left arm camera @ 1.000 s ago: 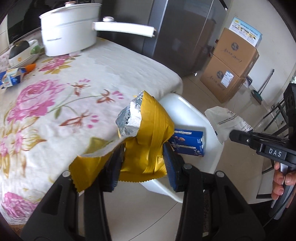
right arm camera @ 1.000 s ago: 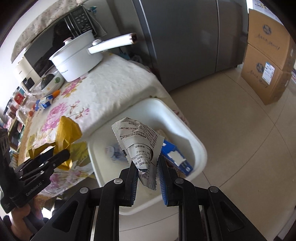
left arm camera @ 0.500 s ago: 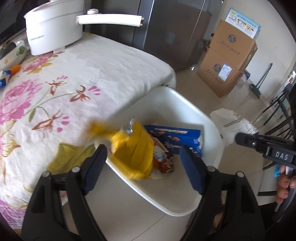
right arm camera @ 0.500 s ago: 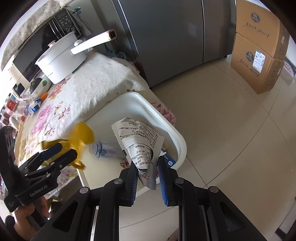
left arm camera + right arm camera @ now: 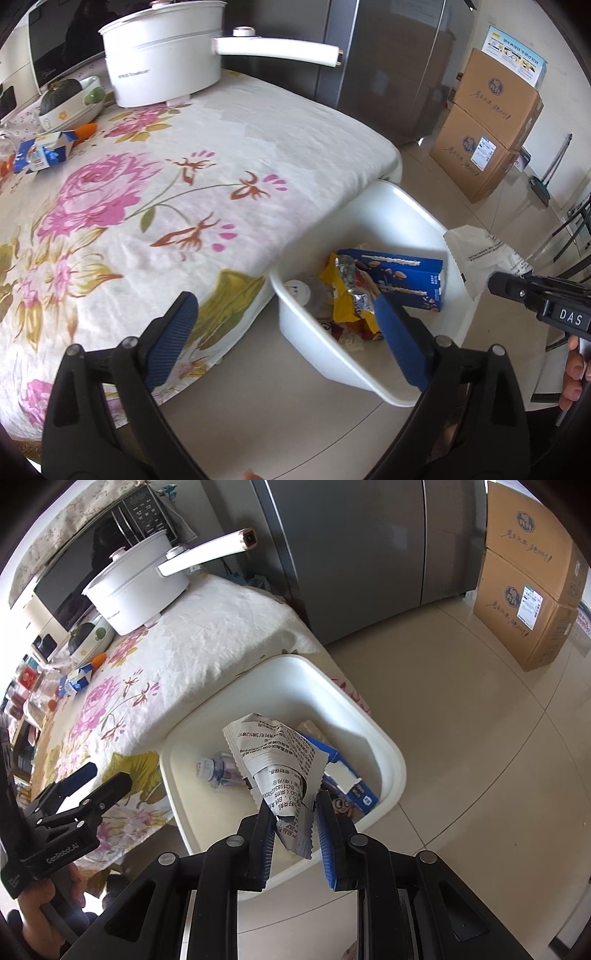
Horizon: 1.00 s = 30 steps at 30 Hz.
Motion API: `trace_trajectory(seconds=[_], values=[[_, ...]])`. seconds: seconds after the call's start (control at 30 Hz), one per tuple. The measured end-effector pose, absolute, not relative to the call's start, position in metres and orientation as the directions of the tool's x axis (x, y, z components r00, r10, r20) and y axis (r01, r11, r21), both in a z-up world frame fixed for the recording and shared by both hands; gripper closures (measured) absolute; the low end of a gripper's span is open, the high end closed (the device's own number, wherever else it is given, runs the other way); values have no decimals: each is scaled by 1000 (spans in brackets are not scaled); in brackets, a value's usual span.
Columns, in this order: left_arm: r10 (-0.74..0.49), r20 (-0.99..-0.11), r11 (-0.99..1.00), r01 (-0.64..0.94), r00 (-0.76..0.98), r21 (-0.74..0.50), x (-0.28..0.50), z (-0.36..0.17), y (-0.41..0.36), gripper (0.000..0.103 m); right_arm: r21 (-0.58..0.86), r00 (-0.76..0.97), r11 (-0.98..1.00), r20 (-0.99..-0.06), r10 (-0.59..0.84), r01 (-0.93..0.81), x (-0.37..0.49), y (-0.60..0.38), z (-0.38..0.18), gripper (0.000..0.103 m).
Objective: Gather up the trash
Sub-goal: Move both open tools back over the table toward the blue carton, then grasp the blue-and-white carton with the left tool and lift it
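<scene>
Holding right gripper [image 5: 293,814]: jaws clenched on a crumpled silver printed wrapper [image 5: 275,755], which stands up from between the blue pads and hangs over the bin.
Left gripper [image 5: 284,332]: jaws released and spread wide, nothing between them; one pad sits over the flowered tablecloth [image 5: 155,192], the other over the bin's near rim.
White bin [image 5: 417,221]: on the floor just ahead of both jaws, tucked against the table edge.
Yellow snack bag [image 5: 345,291]: lying inside the bin, foil lining showing, just beyond the left gripper's right-hand pad.
Blue box [image 5: 402,275]: in the bin, touching the yellow bag on its far side; in the right wrist view it lies below and behind the held wrapper.
Clear plastic bottle [image 5: 218,771]: on the bin floor, left of the right jaws.
White pot [image 5: 162,51]: far ahead of the left jaws, at the back of the table, long handle pointing right.
Small milk carton [image 5: 44,151]: far left on the cloth, well apart from the jaws.
Cardboard boxes [image 5: 532,579]: stacked on the floor, far right of the jaws.
</scene>
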<state>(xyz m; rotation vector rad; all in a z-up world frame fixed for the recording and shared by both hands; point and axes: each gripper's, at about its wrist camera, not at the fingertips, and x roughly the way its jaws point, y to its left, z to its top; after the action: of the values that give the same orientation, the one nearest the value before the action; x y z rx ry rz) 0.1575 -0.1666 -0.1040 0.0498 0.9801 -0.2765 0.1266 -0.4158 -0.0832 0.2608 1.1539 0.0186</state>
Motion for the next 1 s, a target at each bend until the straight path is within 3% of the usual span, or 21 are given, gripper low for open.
trace_trajectory(seconds=[0.03,0.07,0.13,0.73,1.0], values=[[-198,-824,966,247,531,-73,156,-103,-163,3,227,412,967,-897,160,119,127,-414,-83,64],[-190,-822,968,242,536,-66,155,-101,-160,3,250,413,961,-893,180,122,129,-413,-84,38],[-181,-822,971,230,540,-63,154,-99,-153,2,266,430,952,-885,179,151,130,-413,-81,25],[-125,-812,989,139,570,-54,149,-83,-101,1,229,436,965,-887,154,126,145,-374,-64,14],[-56,-798,998,34,600,-45,160,-64,-50,1,214,463,977,-868,179,23,163,-325,-39,9]])
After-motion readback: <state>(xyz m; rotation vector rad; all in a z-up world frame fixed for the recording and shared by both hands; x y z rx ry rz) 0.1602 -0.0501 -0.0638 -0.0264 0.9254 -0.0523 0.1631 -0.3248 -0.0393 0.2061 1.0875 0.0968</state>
